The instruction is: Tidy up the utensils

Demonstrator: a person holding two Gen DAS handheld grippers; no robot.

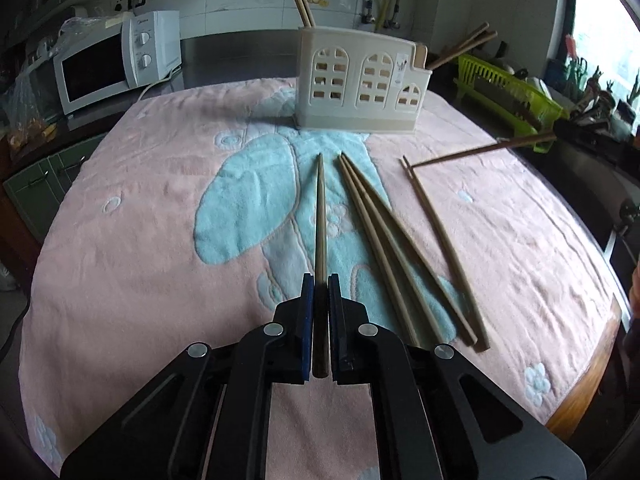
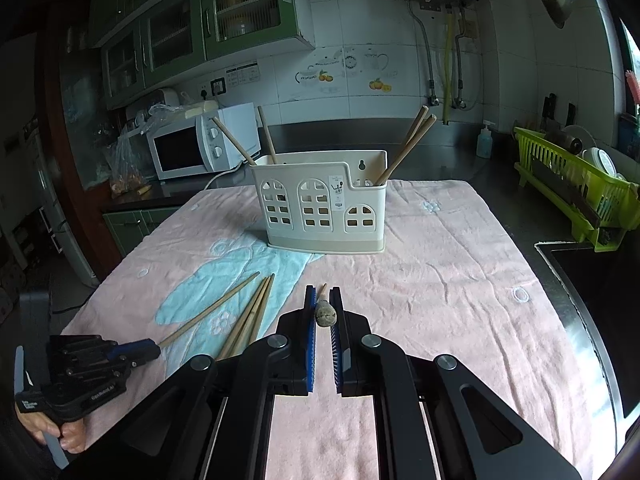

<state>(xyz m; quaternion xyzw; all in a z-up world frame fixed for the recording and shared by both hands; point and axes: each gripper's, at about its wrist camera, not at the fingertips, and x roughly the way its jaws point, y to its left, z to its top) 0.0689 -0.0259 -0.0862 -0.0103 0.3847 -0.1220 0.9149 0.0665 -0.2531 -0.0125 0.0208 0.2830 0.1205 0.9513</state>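
Observation:
A cream utensil holder point(image 1: 362, 86) point(image 2: 324, 202) with arched windows stands at the far end of the pink towel point(image 1: 140, 220); several chopsticks stand in it. My left gripper point(image 1: 320, 280) is shut on a wooden chopstick point(image 1: 320, 216), low over the towel, pointing at the holder. It also shows at the lower left of the right wrist view point(image 2: 154, 348). Several loose chopsticks point(image 1: 384, 240) point(image 2: 250, 316) lie on the towel to its right. My right gripper point(image 2: 321, 292) is shut on another chopstick point(image 2: 325, 312), seen end-on; that chopstick shows at the right of the left wrist view point(image 1: 480, 150), held above the towel.
A white microwave point(image 2: 200, 144) sits on the counter at the back left. A green dish rack point(image 2: 580, 196) stands at the right, beside a dark sink point(image 2: 592, 280). The table's wooden edge point(image 1: 588, 380) shows at the front right of the towel.

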